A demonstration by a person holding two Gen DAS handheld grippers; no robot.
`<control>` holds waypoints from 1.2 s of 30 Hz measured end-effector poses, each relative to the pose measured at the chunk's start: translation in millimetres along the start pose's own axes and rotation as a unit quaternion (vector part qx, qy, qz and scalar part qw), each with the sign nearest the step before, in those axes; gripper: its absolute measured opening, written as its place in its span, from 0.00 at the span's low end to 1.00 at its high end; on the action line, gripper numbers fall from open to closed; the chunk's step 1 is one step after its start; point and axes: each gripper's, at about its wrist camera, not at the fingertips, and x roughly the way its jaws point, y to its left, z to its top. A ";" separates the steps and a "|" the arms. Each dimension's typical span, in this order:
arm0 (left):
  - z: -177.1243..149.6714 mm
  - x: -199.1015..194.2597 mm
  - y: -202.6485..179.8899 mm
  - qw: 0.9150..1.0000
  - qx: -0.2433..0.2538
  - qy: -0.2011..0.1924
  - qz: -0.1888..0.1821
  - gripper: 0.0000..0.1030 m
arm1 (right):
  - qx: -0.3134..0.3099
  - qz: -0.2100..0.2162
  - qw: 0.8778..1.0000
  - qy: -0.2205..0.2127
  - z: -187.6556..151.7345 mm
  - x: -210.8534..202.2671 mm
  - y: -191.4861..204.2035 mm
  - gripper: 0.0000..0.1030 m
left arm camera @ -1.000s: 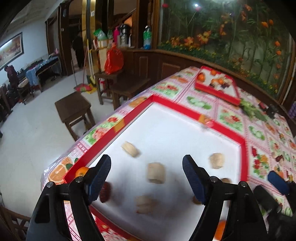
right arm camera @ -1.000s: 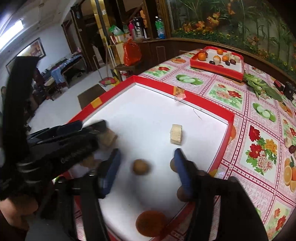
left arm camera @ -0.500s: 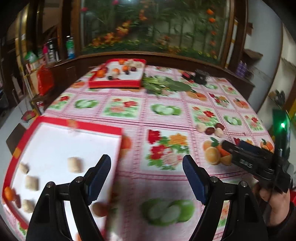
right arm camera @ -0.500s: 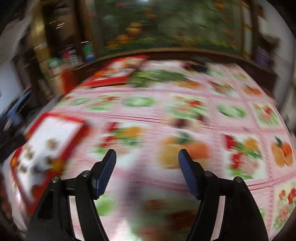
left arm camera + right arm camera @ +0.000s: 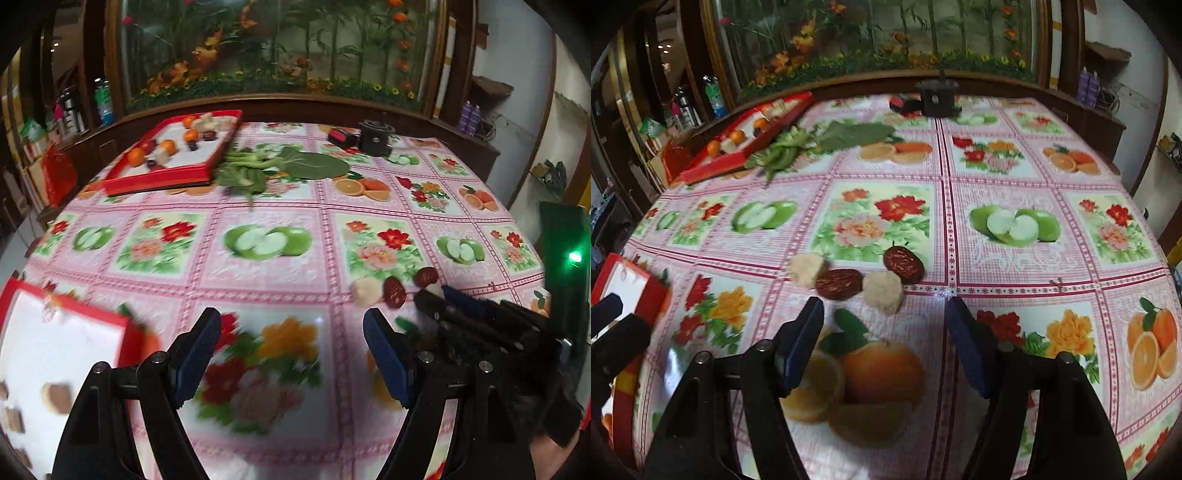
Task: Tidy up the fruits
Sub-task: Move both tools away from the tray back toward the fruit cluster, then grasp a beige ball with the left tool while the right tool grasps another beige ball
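Four small pieces are seen past the right-hand finger of the left gripper (image 5: pixel 291 350) in the left wrist view, lying on the fruit-print tablecloth (image 5: pixel 266 236): a pale chunk (image 5: pixel 365 290), two wrinkled red dates (image 5: pixel 394 291), and one more largely hidden behind the right gripper (image 5: pixel 448 295); the left jaws are held wide and empty, with the near red tray (image 5: pixel 125 325) beside them. From the right wrist view, the same cluster is shown just ahead of the right gripper (image 5: pixel 884 339), its jaws having just been narrowing with nothing between them. The dates (image 5: pixel 837 283) are judged light, leathery and slightly yielding, best pinched across the short middle; the pale chunks (image 5: pixel 882 292) look crumbly, so flat sides should be taken gently.
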 end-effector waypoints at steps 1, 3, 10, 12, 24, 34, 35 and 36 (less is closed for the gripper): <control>2.4 5.9 -4.8 1.000 0.007 0.001 0.001 0.76 | -0.005 -0.003 1.000 -0.003 1.3 0.8 0.7 0.56; 4.8 15.9 -12.9 1.000 0.016 0.012 -0.006 0.76 | -0.009 -0.003 1.000 -0.004 4.6 2.5 -0.3 0.38; 0.8 45.0 -36.8 0.999 0.044 0.032 0.006 0.70 | 0.014 0.018 1.000 -0.007 6.5 0.3 -31.3 0.24; 4.1 50.0 -34.2 0.999 0.027 0.035 0.007 0.68 | 0.028 0.028 0.999 -0.009 7.3 -0.6 -41.0 0.24; -6.0 33.5 -30.9 0.999 0.032 0.043 0.001 0.24 | 0.044 0.062 0.997 -0.011 8.4 -0.2 -49.5 0.25; -53.1 -24.0 -15.7 0.999 0.015 0.041 -0.024 0.24 | 0.026 0.042 0.999 -0.010 -3.5 -11.0 -43.1 0.25; -57.6 -31.9 -14.3 0.999 0.013 0.038 -0.027 0.24 | 0.020 0.038 0.999 -0.013 -9.9 -19.1 -41.2 0.25; -60.7 -37.4 -12.9 0.999 0.012 0.036 -0.029 0.24 | 0.017 0.036 0.999 -0.014 -14.4 -25.1 -40.3 0.25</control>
